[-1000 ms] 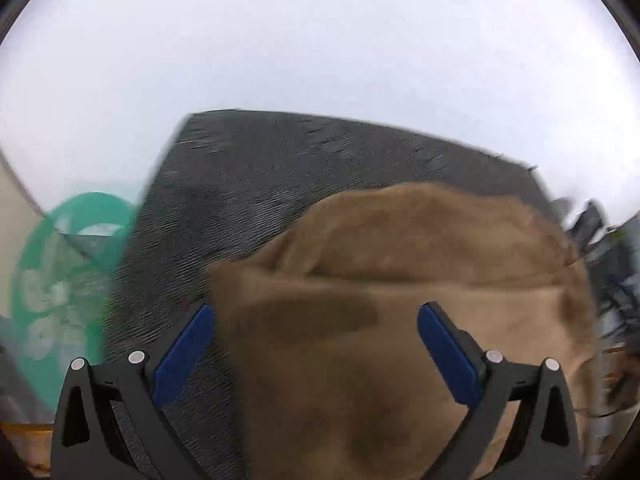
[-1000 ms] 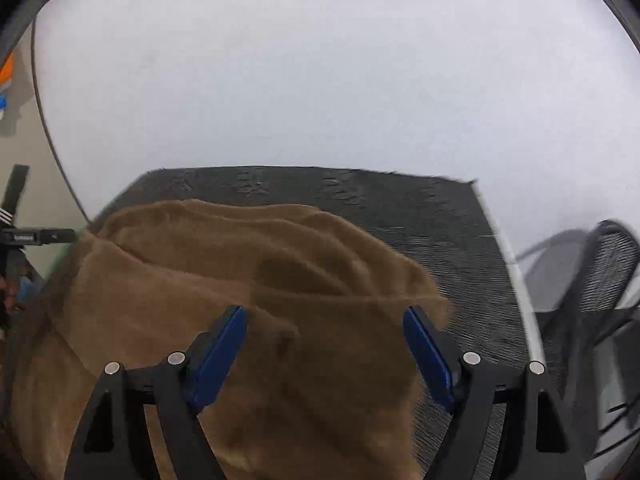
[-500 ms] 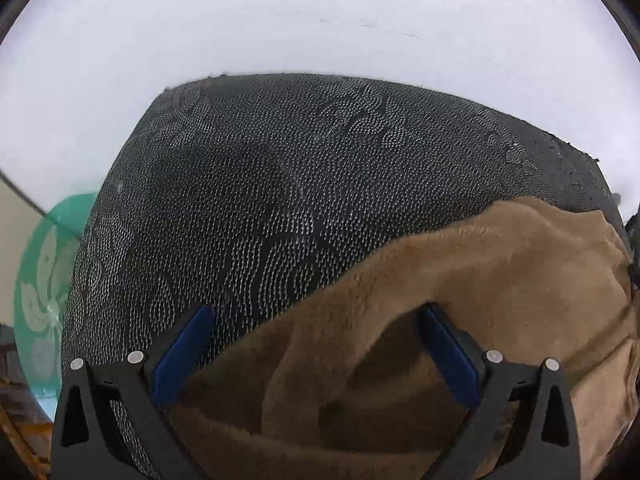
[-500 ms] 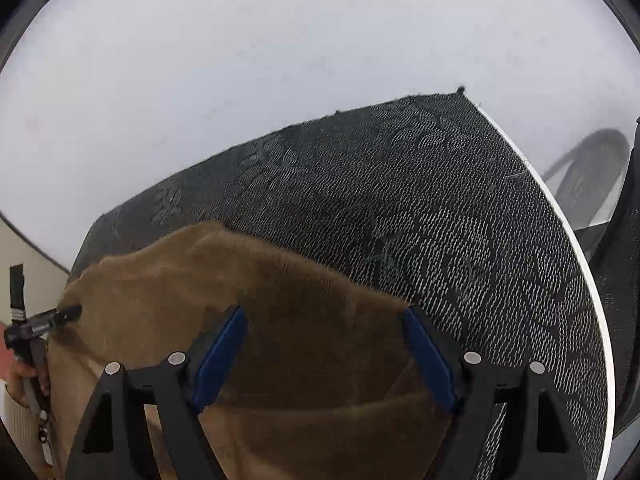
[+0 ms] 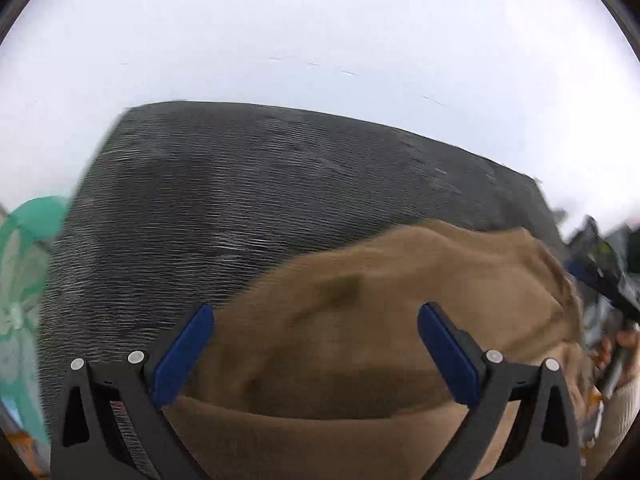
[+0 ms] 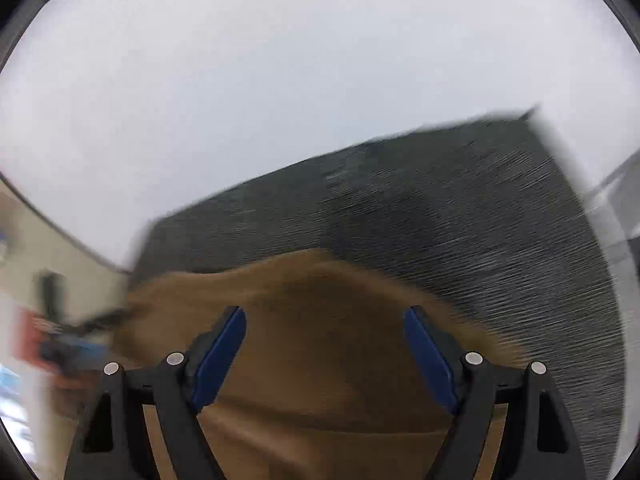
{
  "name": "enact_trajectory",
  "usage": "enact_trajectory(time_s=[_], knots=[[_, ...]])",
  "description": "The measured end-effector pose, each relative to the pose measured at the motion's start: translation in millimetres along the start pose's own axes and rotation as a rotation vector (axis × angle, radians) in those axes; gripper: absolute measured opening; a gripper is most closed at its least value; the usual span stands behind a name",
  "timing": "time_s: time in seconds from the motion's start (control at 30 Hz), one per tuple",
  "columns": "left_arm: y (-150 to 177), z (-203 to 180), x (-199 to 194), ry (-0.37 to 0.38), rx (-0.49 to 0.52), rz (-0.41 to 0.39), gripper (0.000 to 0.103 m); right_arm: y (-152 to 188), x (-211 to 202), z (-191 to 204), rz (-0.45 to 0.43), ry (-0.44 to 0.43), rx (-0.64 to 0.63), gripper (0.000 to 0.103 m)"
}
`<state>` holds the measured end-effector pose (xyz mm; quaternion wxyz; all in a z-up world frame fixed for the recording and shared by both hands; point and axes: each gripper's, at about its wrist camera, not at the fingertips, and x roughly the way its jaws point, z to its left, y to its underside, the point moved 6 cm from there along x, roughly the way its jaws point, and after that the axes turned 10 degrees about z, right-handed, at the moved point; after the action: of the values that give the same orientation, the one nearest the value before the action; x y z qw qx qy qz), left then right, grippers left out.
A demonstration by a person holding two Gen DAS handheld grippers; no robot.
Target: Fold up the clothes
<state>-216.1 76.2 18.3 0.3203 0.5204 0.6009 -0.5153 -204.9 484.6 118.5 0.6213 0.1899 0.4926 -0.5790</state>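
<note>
A brown fleece garment (image 5: 400,320) lies bunched on a dark patterned mat (image 5: 240,200) spread over a white table (image 5: 320,40). My left gripper (image 5: 314,312) hovers over the garment's left part, its blue pads wide apart and pressing nothing. The right wrist view shows the same garment (image 6: 320,320) on the mat (image 6: 480,220). My right gripper (image 6: 324,312) is open above it, and the fabric lies below the jaws without being pinched. Both views are smeared by motion. The right gripper (image 5: 600,276) shows at the left view's right edge with a hand (image 5: 626,338).
A green round fan-like object (image 5: 24,280) stands off the table's left side. The mat's far edge leaves bare white table (image 6: 280,80) beyond it. Blurred grey shapes (image 6: 616,184) sit past the mat's right edge. The left gripper (image 6: 72,344) shows as a dark blur.
Both grippers have swept sideways over the garment with jaws still wide. Compared with half a second ago, the garment reaches higher between the fingers. The right view has tilted and both have blurred.
</note>
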Motion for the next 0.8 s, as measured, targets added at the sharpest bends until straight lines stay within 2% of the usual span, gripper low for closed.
enact_trajectory(time_s=[0.03,0.13,0.2,0.27,0.33,0.43,0.53,0.63,0.73,0.8], knots=[[-1.0,-3.9,4.7,-0.018,0.011,0.011,0.103,-1.4,4.5,5.7,0.024,-0.064,0.016,0.084],[-5.0,3.8,25.5,-0.137,0.023,0.041,0.103,-1.6,27.4,8.2,0.081,-0.024,0.014,0.084],[-6.4,12.8,36.7,-0.182,0.009,0.050,0.102,-7.8,47.7,-4.5,0.108,0.014,0.043,0.084],[-9.5,20.0,40.7,-0.213,0.009,0.027,0.103,-17.3,48.2,-5.8,0.058,0.032,0.024,0.084],[-11.4,23.5,42.2,-0.224,-0.002,0.022,0.103,-24.6,51.0,-8.0,0.033,0.041,0.012,0.085],[-14.0,23.9,45.1,-0.241,-0.009,0.030,0.103,-28.6,54.9,-6.6,0.038,0.028,-0.016,0.098],[-13.6,25.6,45.0,-0.238,-0.023,0.041,0.103,-24.2,50.3,-6.8,0.042,0.056,-0.044,0.098],[-5.1,28.2,36.2,-0.232,-0.040,0.047,0.103,-17.4,9.7,-18.5,-0.025,0.029,-0.010,0.098],[3.3,26.1,18.5,-0.219,-0.015,0.012,0.103,-8.5,-41.7,-36.7,-0.098,0.018,0.012,0.098],[3.8,27.1,8.5,-0.204,-0.008,-0.001,0.103,-1.0,-68.3,-51.0,-0.103,-0.015,0.031,0.098]])
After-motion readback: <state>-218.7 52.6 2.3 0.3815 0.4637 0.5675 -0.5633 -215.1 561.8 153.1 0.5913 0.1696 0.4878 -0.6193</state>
